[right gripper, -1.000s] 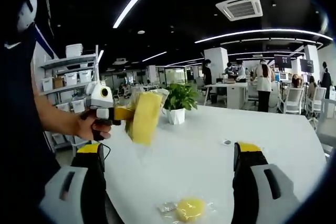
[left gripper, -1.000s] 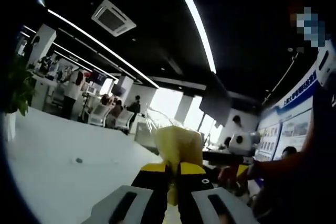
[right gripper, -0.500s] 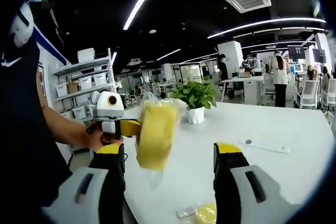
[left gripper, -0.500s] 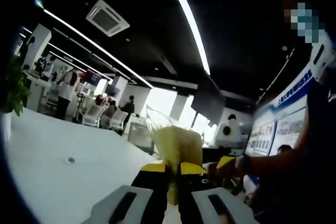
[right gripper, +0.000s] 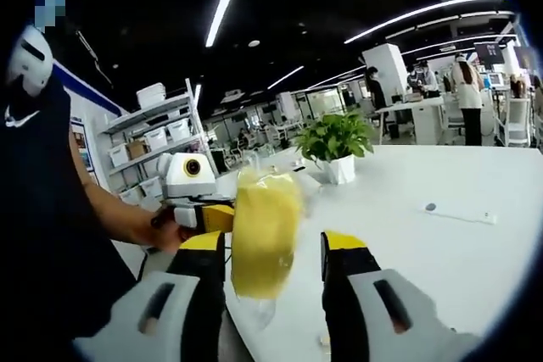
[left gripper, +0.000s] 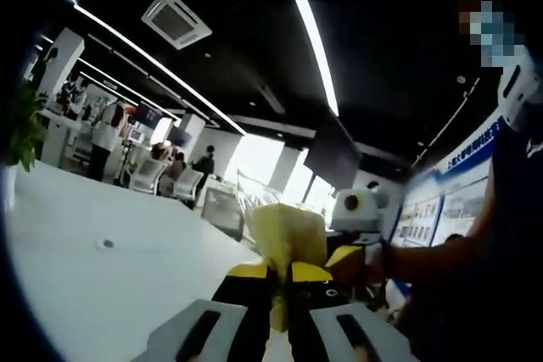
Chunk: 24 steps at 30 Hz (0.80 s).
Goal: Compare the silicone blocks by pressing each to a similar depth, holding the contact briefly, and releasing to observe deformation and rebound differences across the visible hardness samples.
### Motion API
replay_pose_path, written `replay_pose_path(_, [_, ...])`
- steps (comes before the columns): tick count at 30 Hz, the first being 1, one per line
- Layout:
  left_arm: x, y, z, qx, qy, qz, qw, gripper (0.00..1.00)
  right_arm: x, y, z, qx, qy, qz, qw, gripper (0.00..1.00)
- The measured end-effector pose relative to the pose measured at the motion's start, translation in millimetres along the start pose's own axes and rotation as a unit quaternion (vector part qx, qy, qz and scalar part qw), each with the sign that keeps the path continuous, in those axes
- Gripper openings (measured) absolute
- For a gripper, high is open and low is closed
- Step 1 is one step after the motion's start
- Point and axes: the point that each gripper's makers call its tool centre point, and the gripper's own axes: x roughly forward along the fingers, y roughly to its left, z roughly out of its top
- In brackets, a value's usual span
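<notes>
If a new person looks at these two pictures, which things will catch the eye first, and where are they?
The yellow block in its clear wrap stands out first: the left gripper is shut on it, and in the right gripper view it sits between the open right gripper. Behind it a potted plant stands on the white table, under long ceiling light strips.

A pale yellow block point(right gripper: 265, 231) in clear wrap sits between black, yellow-tipped jaws with grey bodies, above a white bench point(right gripper: 441, 243) bearing a green plant point(right gripper: 338, 136) in a white pot.
</notes>
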Motion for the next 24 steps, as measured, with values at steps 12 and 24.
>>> replay_pose_path(12, [-3,-6.5,-7.4,-0.011,0.012,-0.011,0.9998,0.04,2,11,-6.7,0.026,0.007,0.018,0.9995,0.24])
replay_pose_path(24, [-8,-11.4,-10.6,-0.02,0.006,-0.014,0.9997,0.04,1,17,-8.8,-0.002,0.013,0.015,0.9998,0.08])
